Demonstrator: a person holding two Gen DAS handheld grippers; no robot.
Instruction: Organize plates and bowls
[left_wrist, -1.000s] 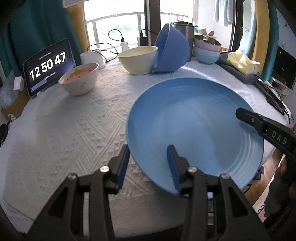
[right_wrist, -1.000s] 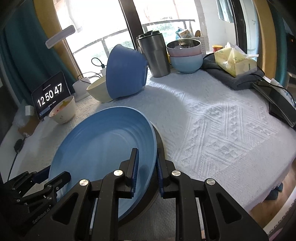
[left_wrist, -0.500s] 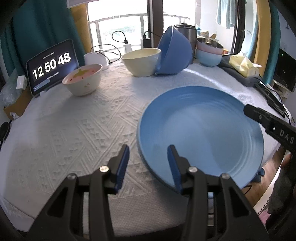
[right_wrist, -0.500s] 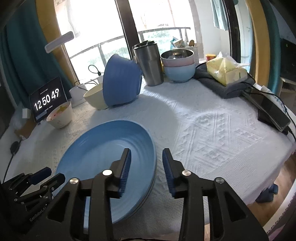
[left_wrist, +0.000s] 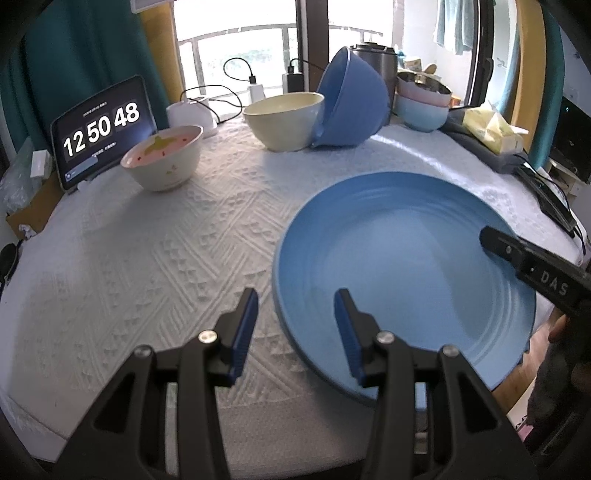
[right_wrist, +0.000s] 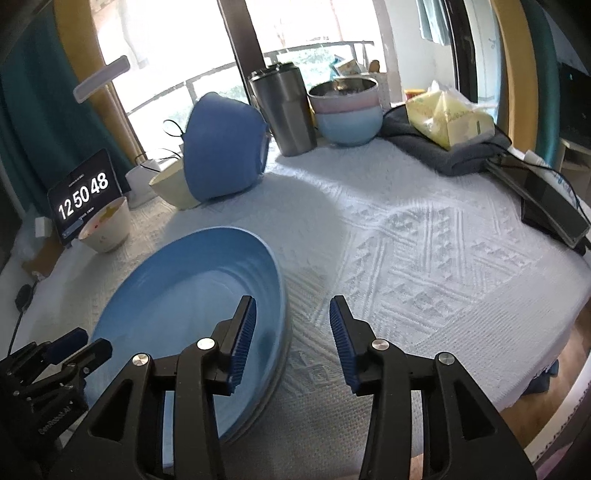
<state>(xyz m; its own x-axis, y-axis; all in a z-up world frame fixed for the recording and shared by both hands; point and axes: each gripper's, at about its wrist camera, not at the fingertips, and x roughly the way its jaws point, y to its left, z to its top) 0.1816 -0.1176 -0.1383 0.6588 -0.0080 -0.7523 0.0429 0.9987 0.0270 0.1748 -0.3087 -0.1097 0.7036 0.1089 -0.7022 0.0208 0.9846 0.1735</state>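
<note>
A large blue plate (left_wrist: 402, 266) lies flat on the white tablecloth; in the right wrist view (right_wrist: 184, 295) it seems to rest on another plate. My left gripper (left_wrist: 295, 321) is open and empty at the plate's left rim. My right gripper (right_wrist: 291, 332) is open and empty at the plate's right rim; it also shows in the left wrist view (left_wrist: 532, 266). At the back, a tipped dark blue bowl (left_wrist: 351, 107) leans on a cream bowl (left_wrist: 284, 120). A pink-lined bowl (left_wrist: 164, 158) stands left. Stacked bowls (right_wrist: 349, 110) stand far back.
A tablet clock (left_wrist: 101, 129) stands at the back left. A steel tumbler (right_wrist: 284, 110) stands beside the stacked bowls. A tissue pack on a grey cloth (right_wrist: 447, 122) and a dark flat device (right_wrist: 550, 206) lie at the right edge. Cables and chargers (left_wrist: 255, 86) are by the window.
My right gripper has let go of the blue plate's rim and opened wide. The plate has dropped flat onto the table. Both grippers have drawn back a little.
</note>
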